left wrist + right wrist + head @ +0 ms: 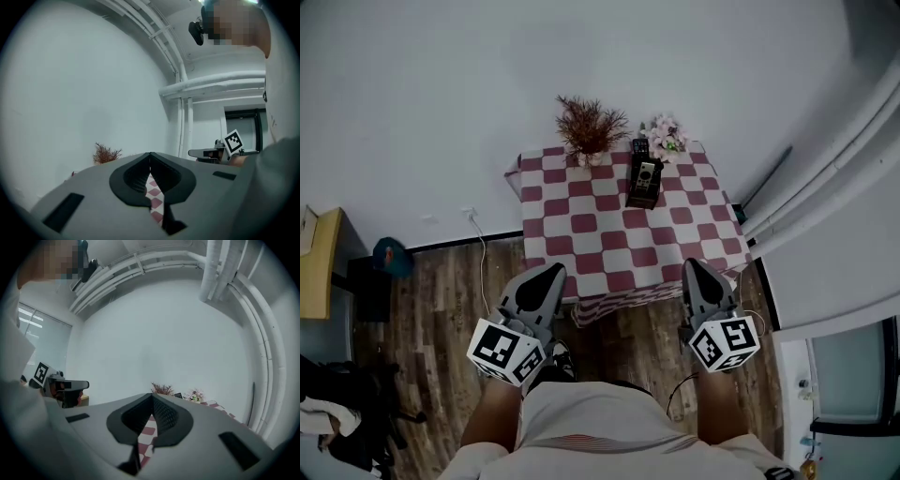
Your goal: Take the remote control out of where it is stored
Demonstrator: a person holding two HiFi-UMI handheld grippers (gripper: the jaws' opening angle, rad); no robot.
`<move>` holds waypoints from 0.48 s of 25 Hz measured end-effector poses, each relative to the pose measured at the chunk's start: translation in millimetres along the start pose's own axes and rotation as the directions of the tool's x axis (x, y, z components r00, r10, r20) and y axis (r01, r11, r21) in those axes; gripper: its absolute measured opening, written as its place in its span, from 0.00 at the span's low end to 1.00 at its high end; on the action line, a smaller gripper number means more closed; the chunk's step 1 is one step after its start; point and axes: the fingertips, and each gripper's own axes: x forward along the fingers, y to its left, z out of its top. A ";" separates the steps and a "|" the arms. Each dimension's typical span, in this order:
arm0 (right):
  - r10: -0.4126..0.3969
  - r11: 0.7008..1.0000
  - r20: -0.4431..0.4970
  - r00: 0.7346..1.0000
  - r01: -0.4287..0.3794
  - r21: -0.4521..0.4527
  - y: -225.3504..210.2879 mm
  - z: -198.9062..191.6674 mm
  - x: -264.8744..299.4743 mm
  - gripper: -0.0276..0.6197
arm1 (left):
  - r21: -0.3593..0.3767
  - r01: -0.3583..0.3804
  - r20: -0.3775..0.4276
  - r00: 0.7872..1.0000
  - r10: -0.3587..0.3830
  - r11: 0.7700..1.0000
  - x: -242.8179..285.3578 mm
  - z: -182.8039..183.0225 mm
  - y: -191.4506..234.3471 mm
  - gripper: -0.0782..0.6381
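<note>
A small table with a red-and-white checked cloth [609,246] stands against the white wall. Near its far edge a black holder [642,195] carries a remote control [645,175]; a second dark remote [639,146] lies behind it. My left gripper [553,270] and right gripper [692,264] hang level before the table's near edge, well short of the holder. Both are shut and empty, jaws meeting at the tips in the left gripper view [150,154] and the right gripper view [152,395]. Checked cloth shows through the slit below each tip.
A dried reddish plant [589,127] and a small flower bunch [666,136] flank the holder. White pipes [825,178] run along the right wall. At left are a wooden desk [319,267], a blue object [389,253], a wall socket with cable [471,216] and dark clutter [337,412].
</note>
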 end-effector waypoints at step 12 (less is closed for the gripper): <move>-0.133 0.989 -0.022 0.991 0.132 -0.064 18.0 5.7 90.1 0.07 | -0.051 0.041 0.010 0.999 -0.041 0.998 22.1 7.0 101.7 0.12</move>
